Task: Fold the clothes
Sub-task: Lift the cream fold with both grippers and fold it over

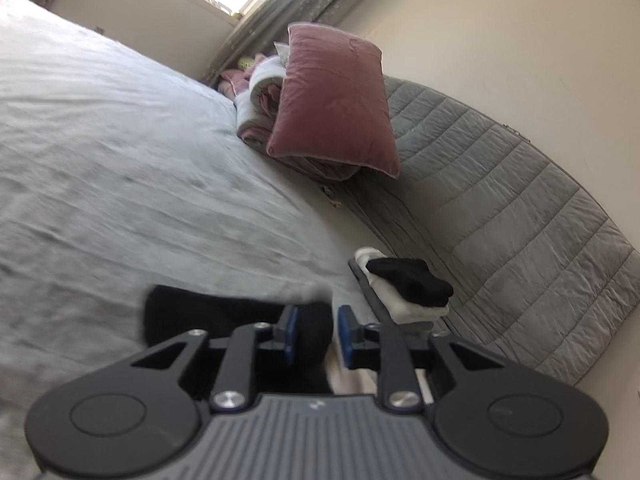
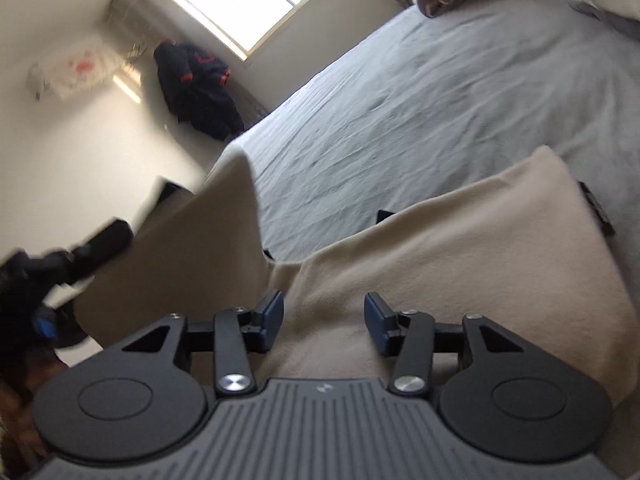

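Both tools: right tool (image 2: 324,322) wide above cream garment (image 2: 460,264); left tool (image 1: 316,334) narrow, grip unclear.

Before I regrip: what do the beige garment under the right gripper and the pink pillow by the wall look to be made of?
Beige garment: looks like a soft, matte knit or fleece, with a fine even surface, no sheen and rounded folds. Pink pillow: probably velvet or velour, since its nap catches light in pale patches; it looks plump, with a paler piped edge. Motion blur leaves both open.
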Tool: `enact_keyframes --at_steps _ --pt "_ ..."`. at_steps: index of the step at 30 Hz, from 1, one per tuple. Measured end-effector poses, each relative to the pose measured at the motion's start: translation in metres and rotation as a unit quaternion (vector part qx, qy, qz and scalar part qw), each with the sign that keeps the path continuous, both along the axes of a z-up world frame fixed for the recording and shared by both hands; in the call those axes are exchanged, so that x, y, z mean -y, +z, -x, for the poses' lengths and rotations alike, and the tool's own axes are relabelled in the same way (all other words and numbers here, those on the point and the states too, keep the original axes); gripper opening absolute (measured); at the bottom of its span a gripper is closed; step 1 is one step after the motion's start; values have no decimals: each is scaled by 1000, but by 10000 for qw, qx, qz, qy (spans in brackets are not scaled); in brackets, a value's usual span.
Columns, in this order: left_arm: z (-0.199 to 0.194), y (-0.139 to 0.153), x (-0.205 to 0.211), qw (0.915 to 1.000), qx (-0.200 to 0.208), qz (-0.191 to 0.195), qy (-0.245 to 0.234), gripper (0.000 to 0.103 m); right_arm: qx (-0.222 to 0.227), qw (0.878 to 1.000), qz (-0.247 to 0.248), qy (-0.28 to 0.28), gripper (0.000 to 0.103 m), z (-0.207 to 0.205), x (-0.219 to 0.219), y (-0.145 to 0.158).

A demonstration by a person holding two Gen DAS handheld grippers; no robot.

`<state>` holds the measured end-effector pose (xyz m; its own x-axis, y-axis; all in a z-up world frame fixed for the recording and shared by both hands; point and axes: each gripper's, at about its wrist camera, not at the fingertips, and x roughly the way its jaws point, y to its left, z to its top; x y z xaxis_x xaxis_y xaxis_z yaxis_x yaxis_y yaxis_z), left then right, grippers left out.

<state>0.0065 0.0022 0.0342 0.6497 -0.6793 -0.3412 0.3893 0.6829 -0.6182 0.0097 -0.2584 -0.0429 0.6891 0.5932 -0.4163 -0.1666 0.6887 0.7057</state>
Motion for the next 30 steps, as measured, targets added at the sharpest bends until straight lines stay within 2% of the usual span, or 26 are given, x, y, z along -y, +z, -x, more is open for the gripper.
enact_keyframes --at_steps 5,7,12,14,17,19,23,26,30 --pt "-10 -23 25 9995 -110 -251 -149 22 -234 9982 -534 -102 50 3 15 -2" --pt "-16 -33 26 9992 -254 -203 -228 23 -271 9974 -655 -89 51 5 16 -1" --pt "-21 -44 10 9971 -663 323 -204 31 -339 9961 -816 -58 58 6 14 3" --pt "-18 -38 -1 9954 -726 593 -203 32 -364 9956 -859 -31 63 5 13 7" --pt "-10 -24 -17 9934 -678 918 -119 40 -431 9957 -822 16 65 4 11 12" --pt "-7 -17 -31 9936 -729 864 18 42 -490 9959 -765 47 65 1 9 15" --pt "-8 -19 -48 9943 -987 93 393 40 -660 9937 -894 114 65 -5 9 17" --pt "-8 -32 -51 9913 -1199 -284 460 40 -842 9902 -1113 113 68 -9 11 16" --pt "2 -50 -47 9893 -1311 -547 319 40 -1020 9859 -1322 141 72 -16 11 16"
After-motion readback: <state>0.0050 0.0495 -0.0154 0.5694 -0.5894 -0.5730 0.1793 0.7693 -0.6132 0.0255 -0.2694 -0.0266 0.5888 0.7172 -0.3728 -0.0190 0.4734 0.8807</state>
